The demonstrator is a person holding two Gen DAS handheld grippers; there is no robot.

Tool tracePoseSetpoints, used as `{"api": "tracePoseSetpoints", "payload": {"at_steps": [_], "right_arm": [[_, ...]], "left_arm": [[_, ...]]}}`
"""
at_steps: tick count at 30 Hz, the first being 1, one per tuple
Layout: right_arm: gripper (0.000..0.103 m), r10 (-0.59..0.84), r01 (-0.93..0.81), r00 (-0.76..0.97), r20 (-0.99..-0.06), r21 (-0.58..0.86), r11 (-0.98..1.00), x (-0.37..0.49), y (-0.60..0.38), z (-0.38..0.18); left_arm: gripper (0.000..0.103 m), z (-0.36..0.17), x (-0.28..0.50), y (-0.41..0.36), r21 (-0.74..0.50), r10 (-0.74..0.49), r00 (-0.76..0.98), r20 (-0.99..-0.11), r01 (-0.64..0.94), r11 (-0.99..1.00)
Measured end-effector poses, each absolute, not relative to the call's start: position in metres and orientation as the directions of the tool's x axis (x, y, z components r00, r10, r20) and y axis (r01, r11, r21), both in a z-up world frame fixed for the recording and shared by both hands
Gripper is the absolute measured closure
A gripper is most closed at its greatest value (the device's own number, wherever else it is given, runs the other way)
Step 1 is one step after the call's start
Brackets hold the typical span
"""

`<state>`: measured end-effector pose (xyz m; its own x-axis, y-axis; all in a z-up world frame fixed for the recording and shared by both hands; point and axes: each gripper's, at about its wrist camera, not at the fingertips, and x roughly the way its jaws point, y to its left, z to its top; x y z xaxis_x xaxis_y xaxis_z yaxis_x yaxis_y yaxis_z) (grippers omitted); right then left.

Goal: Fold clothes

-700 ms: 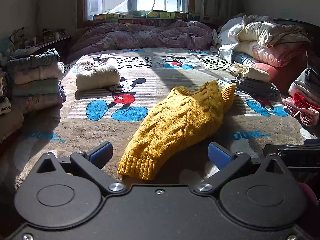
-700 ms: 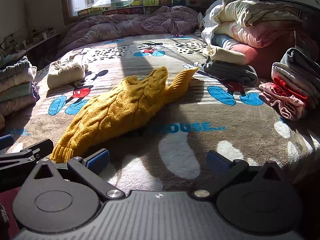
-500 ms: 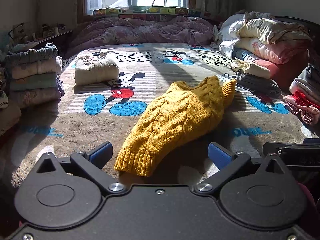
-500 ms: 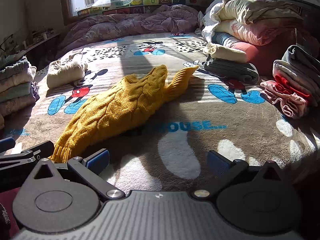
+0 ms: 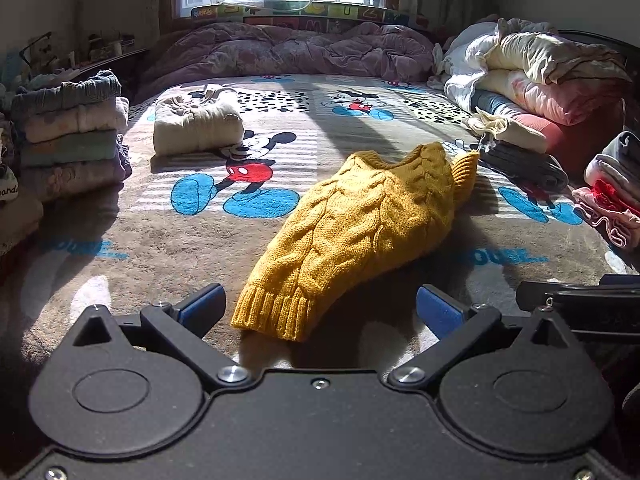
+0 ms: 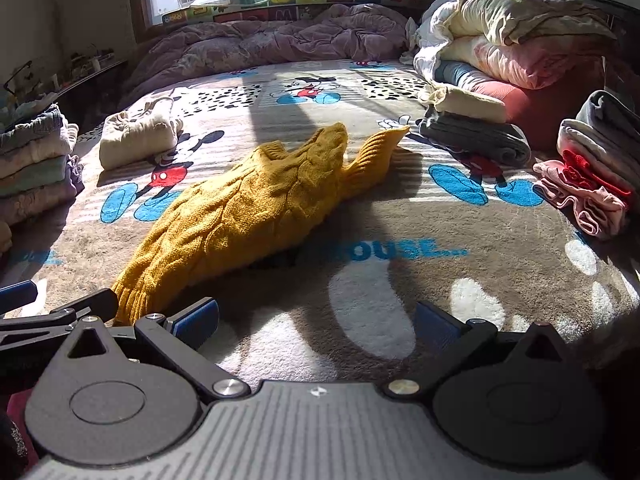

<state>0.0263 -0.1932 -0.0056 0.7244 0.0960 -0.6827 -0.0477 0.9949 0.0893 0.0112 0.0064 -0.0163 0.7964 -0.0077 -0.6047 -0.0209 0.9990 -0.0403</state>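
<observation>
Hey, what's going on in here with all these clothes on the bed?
A person is folding clothes on the bed with a handheld tool in each hand. A mustard yellow sweater lies partly folded on the cartoon-print blanket, its ribbed hem toward the cameras. The left tool is open, with the hem just ahead between its fingers, not gripped. The right tool is open over bare blanket beside it. A folded cream garment and a stack of folded clothes sit off to the left.

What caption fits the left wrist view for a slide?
Open left tongs before the ribbed hem of a yellow sweater on a cartoon blanket.
</observation>
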Motion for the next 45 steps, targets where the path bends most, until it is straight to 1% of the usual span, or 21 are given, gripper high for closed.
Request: {"api": "tracePoseSetpoints", "payload": {"at_steps": [28, 45], "right_arm": [[0.001, 0.084, -0.055, 0.717, -0.692, 0.064, 0.996, 0.0224, -0.1841, -0.0078], [0.001, 0.099, -0.053, 0.716, -0.691, 0.087, 0.995, 0.0221, -0.1906, -0.0075]], "left_arm": [[0.000, -0.0150, 0.0068, 0.0110, -0.073, -0.031, 0.803, -0.596, -0.016, 0.997], [0.000, -0.0134, 0.0072, 0.0060, -0.056, -0.019, 0.807, -0.590, -0.018, 0.998]]}}
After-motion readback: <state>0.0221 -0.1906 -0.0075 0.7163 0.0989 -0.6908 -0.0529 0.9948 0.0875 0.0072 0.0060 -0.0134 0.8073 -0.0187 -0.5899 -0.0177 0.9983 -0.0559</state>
